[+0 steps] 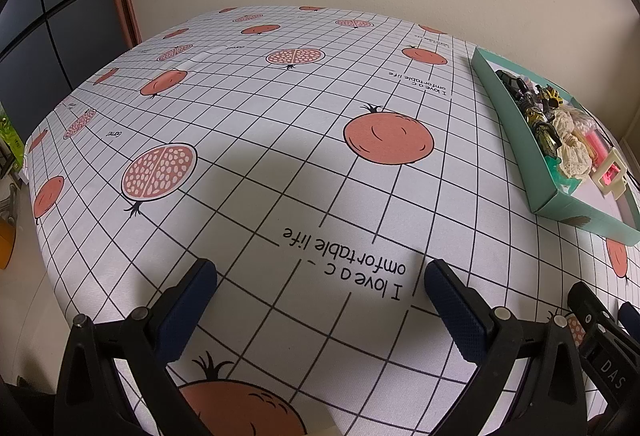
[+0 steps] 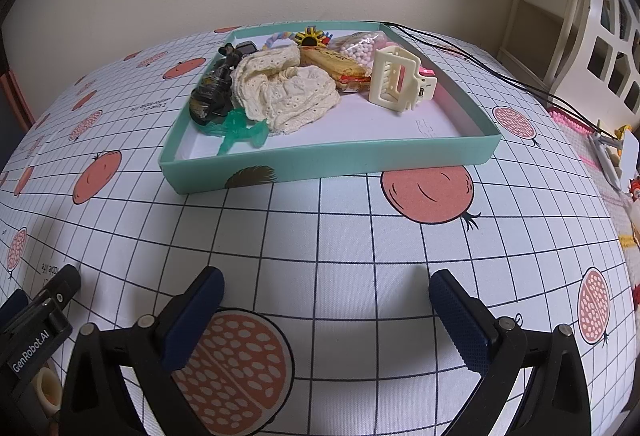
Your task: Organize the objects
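Tray (image 2: 332, 160) clutter overlaps — dark toy (image 2: 212, 92) indistinct, lace cloth (image 2: 288, 92) covering things.

Shallow teal tray (image 2: 332, 160) — cream lace cloth (image 2: 288, 92), cream hair claw (image 2: 398, 84) piled inside.

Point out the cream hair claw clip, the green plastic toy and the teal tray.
cream hair claw clip (image 2: 396, 82), right wrist view, on its ribbed body.
green plastic toy (image 2: 238, 130), right wrist view, on its middle.
teal tray (image 2: 360, 160), right wrist view, on its near wall.
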